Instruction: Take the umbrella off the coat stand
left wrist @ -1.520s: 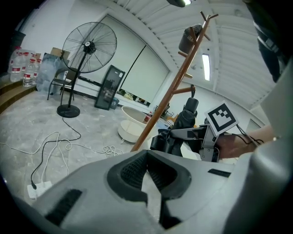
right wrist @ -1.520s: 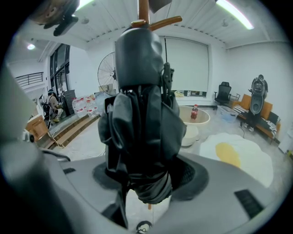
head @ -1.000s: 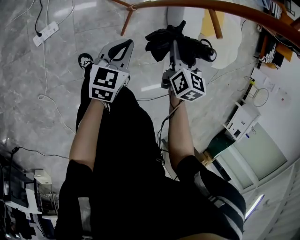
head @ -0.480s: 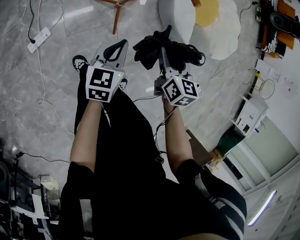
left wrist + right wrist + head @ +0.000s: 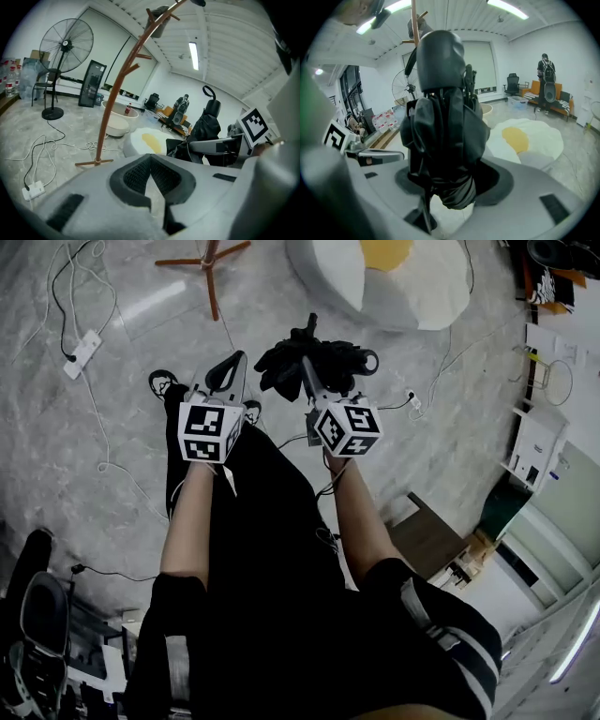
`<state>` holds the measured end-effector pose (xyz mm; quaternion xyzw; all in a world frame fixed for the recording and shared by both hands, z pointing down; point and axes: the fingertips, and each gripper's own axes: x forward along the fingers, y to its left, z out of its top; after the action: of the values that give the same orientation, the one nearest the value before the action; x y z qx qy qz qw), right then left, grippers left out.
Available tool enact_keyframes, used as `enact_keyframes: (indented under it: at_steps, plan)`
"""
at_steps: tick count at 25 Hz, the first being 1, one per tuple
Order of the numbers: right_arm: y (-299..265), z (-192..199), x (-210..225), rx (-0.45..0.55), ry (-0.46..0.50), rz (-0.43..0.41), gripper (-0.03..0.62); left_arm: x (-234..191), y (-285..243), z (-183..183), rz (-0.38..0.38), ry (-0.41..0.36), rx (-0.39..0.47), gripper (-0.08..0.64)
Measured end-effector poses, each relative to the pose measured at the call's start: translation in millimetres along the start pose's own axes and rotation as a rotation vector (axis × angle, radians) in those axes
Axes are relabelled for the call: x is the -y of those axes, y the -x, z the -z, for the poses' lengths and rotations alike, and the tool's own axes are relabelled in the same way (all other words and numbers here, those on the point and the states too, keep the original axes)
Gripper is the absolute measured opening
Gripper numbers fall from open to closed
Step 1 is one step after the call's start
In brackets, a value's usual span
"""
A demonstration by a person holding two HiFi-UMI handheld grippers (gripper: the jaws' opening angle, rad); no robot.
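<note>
Umbrella (image 5: 349, 356) (black, folded) is sitting clamped between the right gripper's (image 5: 307, 379) jaws, well apart from the coat stand (image 5: 209, 270); left gripper (image 5: 232, 364) is hovering alongside, jaws together, empty.

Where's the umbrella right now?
The umbrella is clamped in the right gripper, top centre of the head view, just right of the left gripper; the coat stand is upper left.

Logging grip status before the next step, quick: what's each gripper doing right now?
Left gripper: closed, nothing between its jaws.
Right gripper: closed on the folded black umbrella.
</note>
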<state>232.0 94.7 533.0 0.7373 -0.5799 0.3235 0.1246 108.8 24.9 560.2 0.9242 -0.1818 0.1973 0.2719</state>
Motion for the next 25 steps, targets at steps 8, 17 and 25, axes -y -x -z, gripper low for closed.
enact_keyframes:
  at_steps: [8,17,25]
  plan:
    - [75,-9,30,0.066,-0.116,0.034,0.245,80,3,-28,0.088,-0.124,-0.057,-0.002]
    - [166,-61,67,0.210,-0.112,0.103,0.245,173,12,-104,0.163,-0.276,0.027,-0.002]
    - [232,-107,76,0.316,-0.131,0.103,0.245,243,45,-171,0.167,-0.381,0.149,-0.002]
